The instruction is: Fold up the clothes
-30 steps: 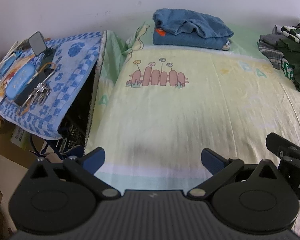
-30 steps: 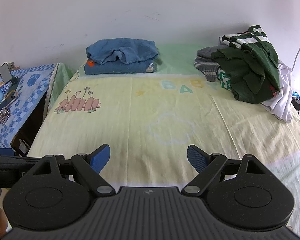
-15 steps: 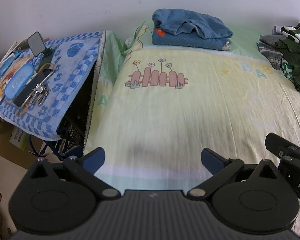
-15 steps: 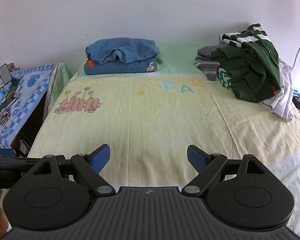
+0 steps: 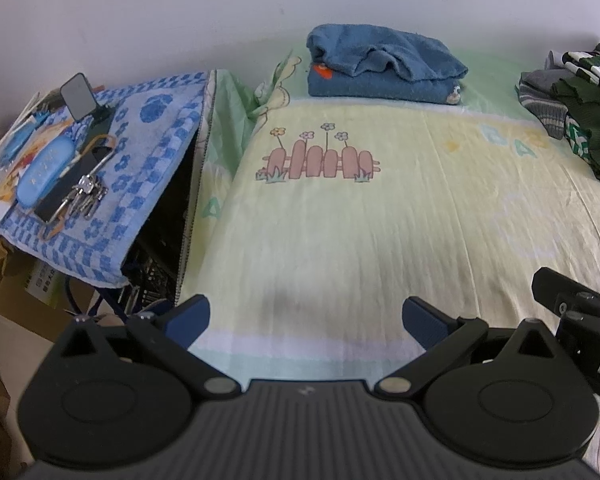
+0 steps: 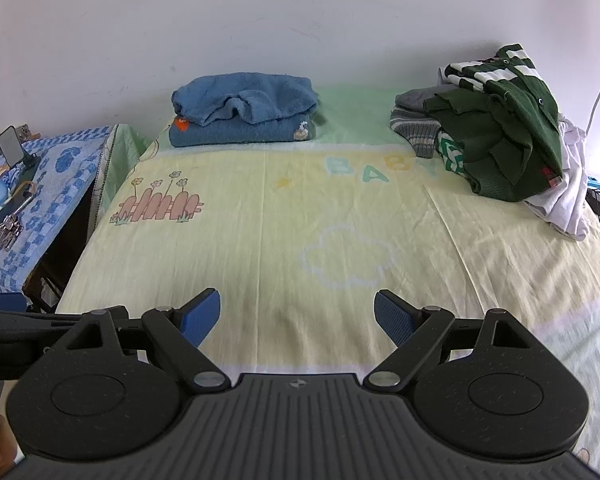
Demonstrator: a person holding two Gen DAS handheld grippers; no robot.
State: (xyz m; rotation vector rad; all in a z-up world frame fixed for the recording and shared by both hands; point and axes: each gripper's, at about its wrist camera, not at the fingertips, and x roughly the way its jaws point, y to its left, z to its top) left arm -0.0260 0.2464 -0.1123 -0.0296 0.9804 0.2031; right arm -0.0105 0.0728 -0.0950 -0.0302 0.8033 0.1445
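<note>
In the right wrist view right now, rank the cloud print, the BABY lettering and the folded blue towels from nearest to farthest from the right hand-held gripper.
From the right hand-held gripper:
1. Cloud print, just ahead, slightly right, mid-sheet.
2. BABY lettering, farther back, right of centre.
3. Folded blue towels, farthest, by the wall, left of centre.

Soft, even daylight, no harsh glare. Faint shadow on the bedsheet (image 5: 284, 300) up close. Fisheye bends the edges; corners go dark.

Before me: two folded blue towels (image 6: 244, 120) stacked; one heap of unfolded clothes (image 6: 500, 136); one bunch of keys (image 5: 86, 196); one blue case (image 5: 46, 170); my two tongs, both empty.
</note>
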